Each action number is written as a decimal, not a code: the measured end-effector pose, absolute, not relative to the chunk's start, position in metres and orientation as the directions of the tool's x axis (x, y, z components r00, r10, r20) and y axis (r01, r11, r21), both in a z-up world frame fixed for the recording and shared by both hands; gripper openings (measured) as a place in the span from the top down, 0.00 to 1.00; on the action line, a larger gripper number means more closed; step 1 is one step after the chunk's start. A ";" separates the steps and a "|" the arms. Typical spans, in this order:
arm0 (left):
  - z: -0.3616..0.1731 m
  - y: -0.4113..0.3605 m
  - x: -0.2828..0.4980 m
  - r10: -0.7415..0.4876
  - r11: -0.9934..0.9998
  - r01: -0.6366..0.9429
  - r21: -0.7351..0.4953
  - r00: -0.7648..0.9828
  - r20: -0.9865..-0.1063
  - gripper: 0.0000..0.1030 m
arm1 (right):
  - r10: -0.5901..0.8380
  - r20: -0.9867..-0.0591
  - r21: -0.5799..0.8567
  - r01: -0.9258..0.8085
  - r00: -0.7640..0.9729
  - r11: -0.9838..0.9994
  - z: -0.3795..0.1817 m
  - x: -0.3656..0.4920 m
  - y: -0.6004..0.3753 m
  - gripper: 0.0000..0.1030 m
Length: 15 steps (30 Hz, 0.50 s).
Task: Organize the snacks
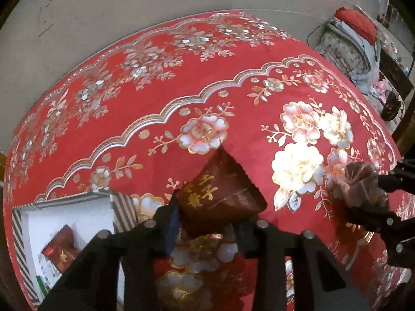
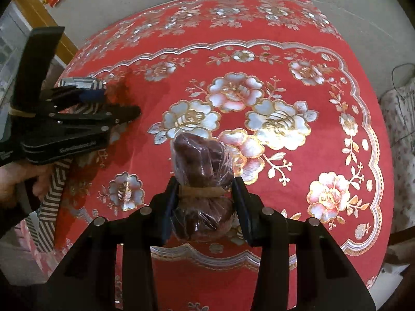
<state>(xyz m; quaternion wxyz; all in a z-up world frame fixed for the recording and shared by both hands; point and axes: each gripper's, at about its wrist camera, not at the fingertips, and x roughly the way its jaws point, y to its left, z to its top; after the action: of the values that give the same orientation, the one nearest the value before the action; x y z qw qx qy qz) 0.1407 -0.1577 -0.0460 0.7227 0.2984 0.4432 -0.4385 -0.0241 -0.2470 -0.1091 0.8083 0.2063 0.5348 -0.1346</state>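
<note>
My left gripper (image 1: 207,220) is shut on a dark red snack packet (image 1: 220,191) with gold characters and holds it above the red flowered tablecloth (image 1: 181,77). To its lower left stands a striped white box (image 1: 64,212) with another red packet (image 1: 61,248) inside. My right gripper (image 2: 205,202) is shut on a brown wrapped snack bundle (image 2: 199,160) tied at its waist with a tan band. That bundle also shows at the right edge of the left wrist view (image 1: 360,184). The left gripper shows at the left of the right wrist view (image 2: 85,108), in front of the striped box (image 2: 80,83).
The round table's far edge (image 1: 233,13) borders a grey floor. A flower-patterned chair with a red cushion (image 1: 358,26) stands at the far right. A wooden door frame (image 2: 46,26) is at the far left in the right wrist view.
</note>
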 end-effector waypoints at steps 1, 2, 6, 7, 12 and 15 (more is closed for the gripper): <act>-0.046 -0.157 0.141 -0.374 0.441 0.897 0.033 0.218 -0.901 0.65 | 0.001 -0.919 0.187 0.432 0.394 0.882 -0.108 -0.023 -0.247 0.60; -0.044 -0.155 0.140 -0.385 0.445 0.895 0.017 0.208 -0.899 0.65 | -0.003 -0.918 0.182 0.425 0.398 0.887 -0.107 -0.022 -0.246 0.60; -0.033 -0.140 0.123 -0.421 0.461 0.887 -0.028 0.191 -0.886 0.66 | 0.002 -0.916 0.184 0.415 0.402 0.891 -0.105 -0.023 -0.244 0.60; -0.031 -0.135 0.118 -0.422 0.471 0.881 -0.037 0.188 -0.887 0.66 | 0.004 -0.917 0.183 0.412 0.399 0.893 -0.106 -0.023 -0.244 0.60; -0.029 -0.111 0.094 -0.383 0.561 0.826 -0.062 0.192 -0.903 0.66 | 0.027 -0.920 0.197 0.402 0.391 0.894 -0.108 -0.027 -0.239 0.60; -0.023 -0.095 0.080 -0.369 0.615 0.785 -0.077 0.200 -0.908 0.66 | 0.027 -0.917 0.193 0.382 0.399 0.904 -0.103 -0.030 -0.233 0.60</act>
<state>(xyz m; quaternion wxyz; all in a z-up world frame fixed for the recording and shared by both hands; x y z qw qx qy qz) 0.0804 -0.0950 -0.0225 0.7464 0.2076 0.5005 -0.3864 -0.0300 -0.2335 -0.1030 0.8143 0.1906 0.5373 -0.1090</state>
